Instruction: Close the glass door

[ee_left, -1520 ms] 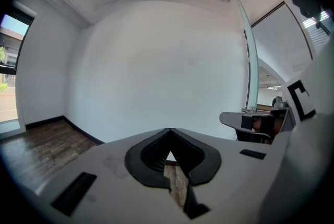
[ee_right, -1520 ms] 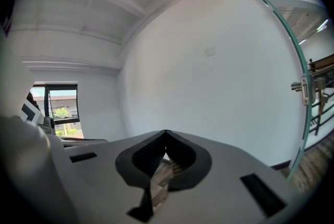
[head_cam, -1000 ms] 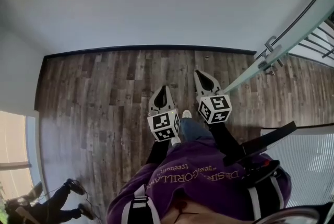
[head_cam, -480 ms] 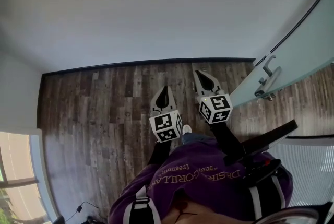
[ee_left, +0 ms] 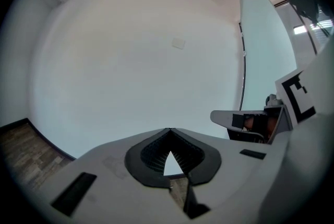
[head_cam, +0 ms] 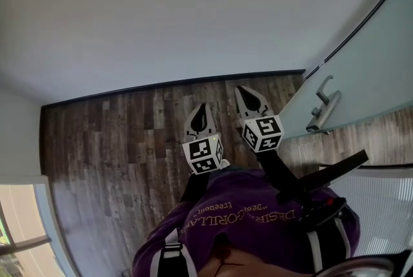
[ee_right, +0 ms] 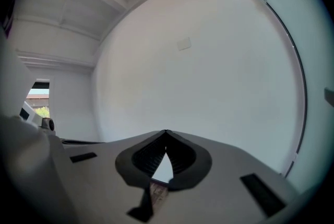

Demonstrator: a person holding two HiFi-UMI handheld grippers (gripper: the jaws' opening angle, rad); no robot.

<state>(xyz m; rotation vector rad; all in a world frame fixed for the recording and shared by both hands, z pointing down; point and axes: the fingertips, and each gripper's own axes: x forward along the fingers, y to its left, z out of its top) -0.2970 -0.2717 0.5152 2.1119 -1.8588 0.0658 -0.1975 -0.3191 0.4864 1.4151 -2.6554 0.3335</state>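
Above the wood floor (head_cam: 116, 140), facing a white wall (head_cam: 161, 11): left claw (head_cam: 203, 106) closed tip to tip, gripping nothing; right claw (head_cam: 241, 90) likewise closed. Far right: glass door (head_cam: 368, 69), handle (head_cam: 321, 112) near right claw, not touched.

The floor (head_cam: 129, 140) is brown wood planking with streaky grain, the skirting (head_cam: 161, 84) black, the wall (head_cam: 161, 11) plain white. The door (head_cam: 377, 59) is pale blue-green, its handle (head_cam: 321, 111) silver. The left gripper (head_cam: 201, 108) and right gripper (head_cam: 242, 90) are light grey with black pads, and their cubes (head_cam: 203, 155) carry black-and-white squares. The sweater (head_cam: 258, 230) is purple.
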